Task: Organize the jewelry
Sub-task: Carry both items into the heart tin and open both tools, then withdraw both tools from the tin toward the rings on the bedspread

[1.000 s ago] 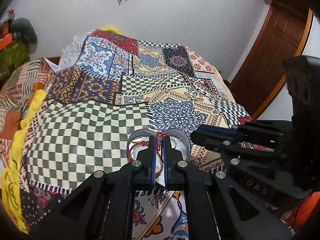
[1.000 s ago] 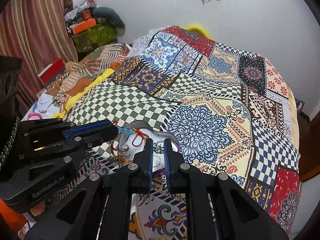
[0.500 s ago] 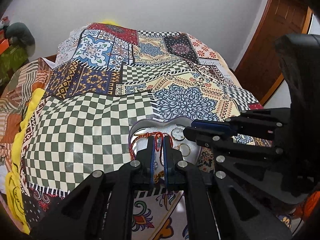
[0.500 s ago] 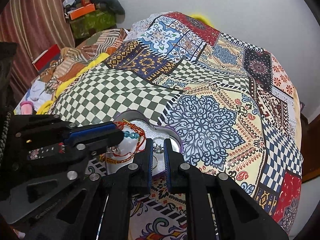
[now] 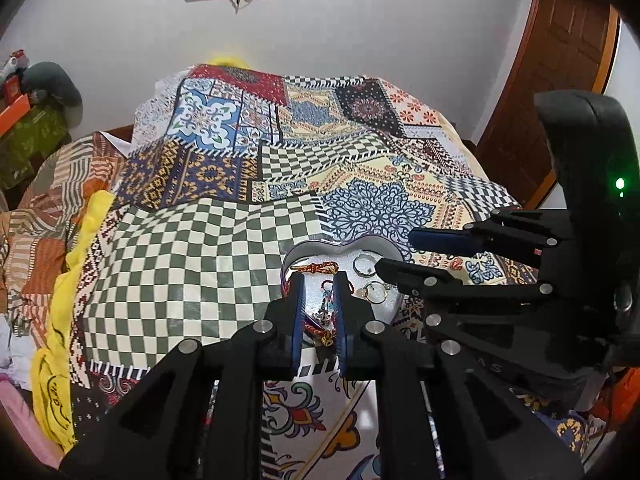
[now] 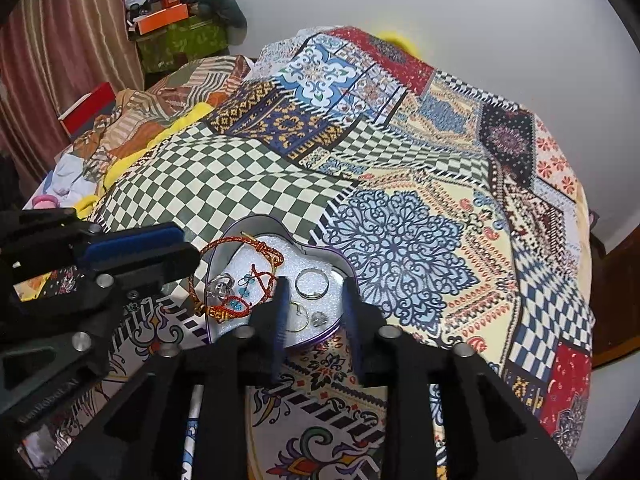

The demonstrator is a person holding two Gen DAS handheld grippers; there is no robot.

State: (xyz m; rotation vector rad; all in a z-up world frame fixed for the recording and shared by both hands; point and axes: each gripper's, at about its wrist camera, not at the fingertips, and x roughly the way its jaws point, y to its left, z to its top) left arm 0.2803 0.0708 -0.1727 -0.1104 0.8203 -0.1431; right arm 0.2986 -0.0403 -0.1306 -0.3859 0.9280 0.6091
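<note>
Both tools have parted above the heart-shaped tin (image 6: 340,268); bracelet (image 6: 240,256) inside.

rings (image 6: 313,283) in tin (image 6: 347,268) | bracelet (image 6: 240,248) over tin's left rim | tin on bedspread (image 6: 400,184)

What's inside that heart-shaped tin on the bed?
The heart-shaped tin holds a silver ring, a thin gold hoop, red-orange cord bracelets spilling over its rim, and blue beads. Gripper fingers cover its near edge.
</note>
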